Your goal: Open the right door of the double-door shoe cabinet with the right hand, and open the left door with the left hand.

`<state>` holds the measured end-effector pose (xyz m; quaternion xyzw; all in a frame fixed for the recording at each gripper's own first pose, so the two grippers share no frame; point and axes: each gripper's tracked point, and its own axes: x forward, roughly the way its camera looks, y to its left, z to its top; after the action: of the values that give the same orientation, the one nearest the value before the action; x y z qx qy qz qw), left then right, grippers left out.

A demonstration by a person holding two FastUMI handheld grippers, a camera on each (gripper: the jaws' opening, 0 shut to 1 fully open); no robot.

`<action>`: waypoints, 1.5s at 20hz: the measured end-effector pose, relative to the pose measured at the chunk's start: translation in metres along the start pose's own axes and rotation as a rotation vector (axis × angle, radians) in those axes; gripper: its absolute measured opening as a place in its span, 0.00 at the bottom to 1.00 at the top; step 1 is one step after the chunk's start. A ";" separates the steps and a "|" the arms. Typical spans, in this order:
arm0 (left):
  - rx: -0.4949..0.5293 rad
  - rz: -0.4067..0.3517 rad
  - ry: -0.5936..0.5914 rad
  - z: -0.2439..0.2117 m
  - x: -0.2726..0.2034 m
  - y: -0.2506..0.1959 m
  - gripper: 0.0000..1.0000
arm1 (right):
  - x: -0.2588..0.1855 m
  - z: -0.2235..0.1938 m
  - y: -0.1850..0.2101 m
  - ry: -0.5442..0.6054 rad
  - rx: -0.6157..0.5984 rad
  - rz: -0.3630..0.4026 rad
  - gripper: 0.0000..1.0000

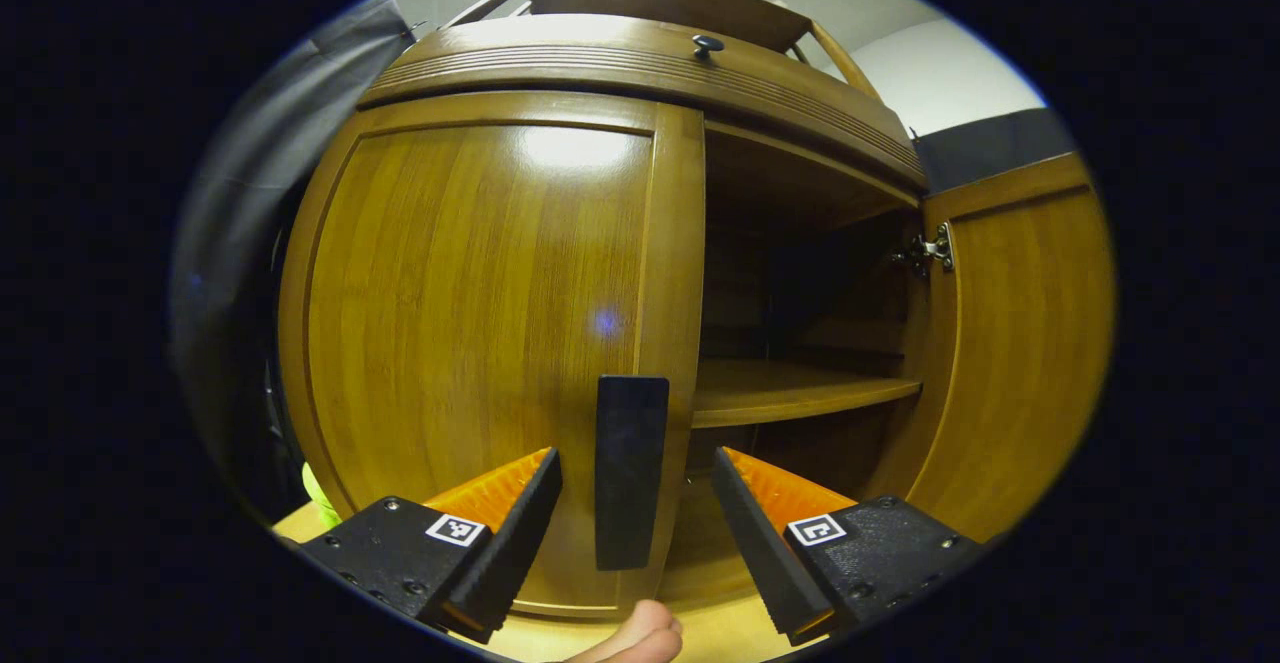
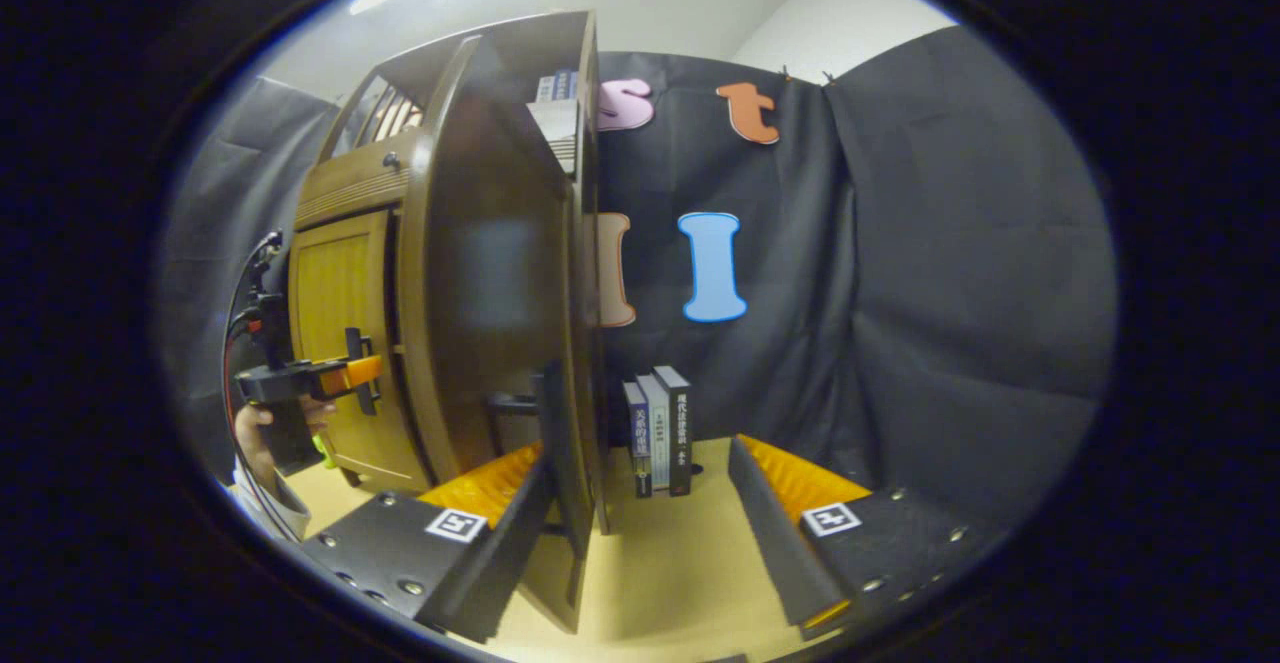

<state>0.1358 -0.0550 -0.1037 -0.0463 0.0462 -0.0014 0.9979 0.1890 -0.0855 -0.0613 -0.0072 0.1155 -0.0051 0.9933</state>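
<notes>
Black cloth walls enclose a booth with a pale wooden floor surface (image 2: 660, 563).

Left gripper view, left to right: shoe cabinet (image 1: 640, 73), brown wood. Left door (image 1: 480, 323) closed, its dark upright handle (image 1: 630, 471) standing between the spread fingers of the left gripper (image 1: 636, 518), neither finger touching it. Shelf (image 1: 800, 393) in the exposed right compartment. Right door (image 1: 1020, 343) swung fully outward on its hinge (image 1: 930, 251).

Right gripper view, left to right: a hand (image 2: 262, 433) holding the left gripper at the closed door; right door seen edge-on between the parted fingers of the right gripper (image 2: 640, 523), contact unclear; upright books (image 2: 660, 433) beside the cabinet.
</notes>
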 end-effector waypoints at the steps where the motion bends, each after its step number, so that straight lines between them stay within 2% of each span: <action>1: -0.007 0.003 0.009 -0.005 0.002 -0.001 0.88 | -0.012 0.001 -0.002 -0.014 -0.033 -0.043 0.95; 3: 0.036 0.031 0.031 -0.013 0.010 0.003 0.71 | -0.035 0.004 -0.017 -0.041 -0.113 -0.148 0.96; 4: 0.075 0.042 0.031 -0.015 0.014 0.006 0.63 | -0.049 0.006 -0.016 -0.057 -0.127 -0.164 0.95; 5: 0.104 0.083 0.037 -0.017 0.014 0.013 0.51 | -0.063 0.007 -0.009 -0.076 -0.116 -0.157 0.95; 8: 0.145 0.087 0.034 -0.017 0.016 0.010 0.34 | -0.097 -0.001 0.008 -0.103 -0.045 -0.127 0.95; 9: 0.146 0.087 0.032 -0.016 0.015 0.011 0.39 | -0.105 -0.008 0.016 -0.099 -0.024 -0.109 0.94; 11: 0.154 0.075 0.039 -0.016 0.014 0.011 0.36 | -0.114 -0.020 0.030 -0.097 0.020 -0.066 0.97; 13: 0.161 0.056 0.057 -0.017 0.014 0.011 0.34 | -0.124 -0.031 0.037 -0.089 0.040 -0.038 0.94; 16: 0.143 0.035 0.048 -0.014 0.009 0.009 0.35 | -0.137 -0.034 0.029 -0.081 0.018 -0.047 0.94; 18: 0.151 0.035 0.086 -0.013 0.004 0.010 0.34 | -0.146 -0.019 0.023 -0.124 0.003 -0.053 0.98; 20: 0.131 0.043 0.132 -0.022 -0.013 0.011 0.34 | -0.152 -0.016 0.018 -0.136 -0.008 -0.051 0.94; 22: 0.122 0.039 0.149 -0.020 -0.017 0.010 0.34 | -0.159 -0.012 0.011 -0.154 -0.013 -0.064 0.96; 23: 0.117 0.037 0.149 -0.021 -0.020 0.011 0.34 | -0.162 -0.011 0.012 -0.157 -0.013 -0.058 0.94; 26: 0.151 0.006 0.159 -0.024 -0.034 0.010 0.34 | -0.172 -0.018 0.013 -0.150 -0.031 -0.062 0.94; 30: 0.139 -0.051 0.165 -0.024 -0.055 0.010 0.35 | -0.172 -0.021 0.023 -0.137 -0.042 -0.045 0.96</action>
<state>0.0791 -0.0465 -0.1233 0.0221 0.1267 -0.0336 0.9911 0.0171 -0.0613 -0.0428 -0.0311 0.0470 -0.0243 0.9981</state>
